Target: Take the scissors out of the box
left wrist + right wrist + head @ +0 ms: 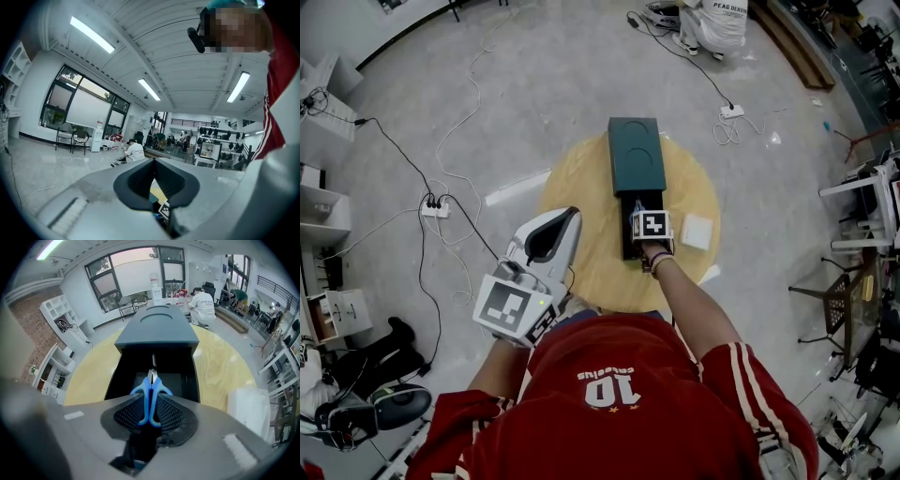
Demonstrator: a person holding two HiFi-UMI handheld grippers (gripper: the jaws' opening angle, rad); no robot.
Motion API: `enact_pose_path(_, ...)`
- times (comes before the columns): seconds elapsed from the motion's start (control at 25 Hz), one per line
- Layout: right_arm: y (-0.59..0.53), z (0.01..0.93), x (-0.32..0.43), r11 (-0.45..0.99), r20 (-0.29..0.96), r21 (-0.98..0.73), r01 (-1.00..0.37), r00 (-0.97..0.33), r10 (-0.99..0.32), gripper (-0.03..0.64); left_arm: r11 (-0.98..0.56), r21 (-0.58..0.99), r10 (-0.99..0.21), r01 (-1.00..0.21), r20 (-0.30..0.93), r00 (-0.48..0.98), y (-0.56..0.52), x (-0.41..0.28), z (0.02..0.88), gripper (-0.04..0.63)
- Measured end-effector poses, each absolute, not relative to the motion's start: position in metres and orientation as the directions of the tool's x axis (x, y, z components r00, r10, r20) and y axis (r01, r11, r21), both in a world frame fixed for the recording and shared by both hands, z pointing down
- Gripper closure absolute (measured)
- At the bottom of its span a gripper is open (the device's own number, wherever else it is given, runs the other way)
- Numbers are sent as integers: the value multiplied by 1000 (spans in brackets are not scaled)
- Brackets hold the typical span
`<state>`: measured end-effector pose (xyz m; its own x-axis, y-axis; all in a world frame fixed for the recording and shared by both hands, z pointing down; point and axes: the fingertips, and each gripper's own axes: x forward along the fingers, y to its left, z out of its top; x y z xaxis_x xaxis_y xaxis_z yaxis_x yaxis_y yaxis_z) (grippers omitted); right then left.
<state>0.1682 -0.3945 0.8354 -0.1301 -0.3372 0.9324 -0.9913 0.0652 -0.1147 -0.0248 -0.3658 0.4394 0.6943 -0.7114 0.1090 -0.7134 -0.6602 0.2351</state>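
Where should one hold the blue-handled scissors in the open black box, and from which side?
Grip the scissors' blue handle loops from above. The loops lie nearest, side by side; the blades point away toward the dark green cover, and the black box's walls block the sides.

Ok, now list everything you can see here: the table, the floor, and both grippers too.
table: one, light wood, round, middle of the floor
box: one, dark green sleeve with a black tray pulled out toward the person, on the table
scissors: one pair, blue handles, in the black tray
white square: one, flat, on the table right of the box
power strips: two, white, on the floor left and upper right, with cables
crouching person: one, white top, far edge of the floor
left gripper: grey-white, held up at the person's left, jaws together, nothing between
right gripper: over the tray, jaws on the scissors' handles
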Motion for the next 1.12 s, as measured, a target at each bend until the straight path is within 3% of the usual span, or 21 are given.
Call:
enact_pose_path(0.72, -351, 793, 178, 41, 906, -153, -987, -157, -394, 531, -703, 209, -688, -679, 39, 724, -313, -28, 414, 592)
enact_pose_path(1.12, -332, 735, 176, 62, 806, -114, -992, -129, -578, 531, -731, 190, -667, -656, 9, 745, -264, -45, 406, 592)
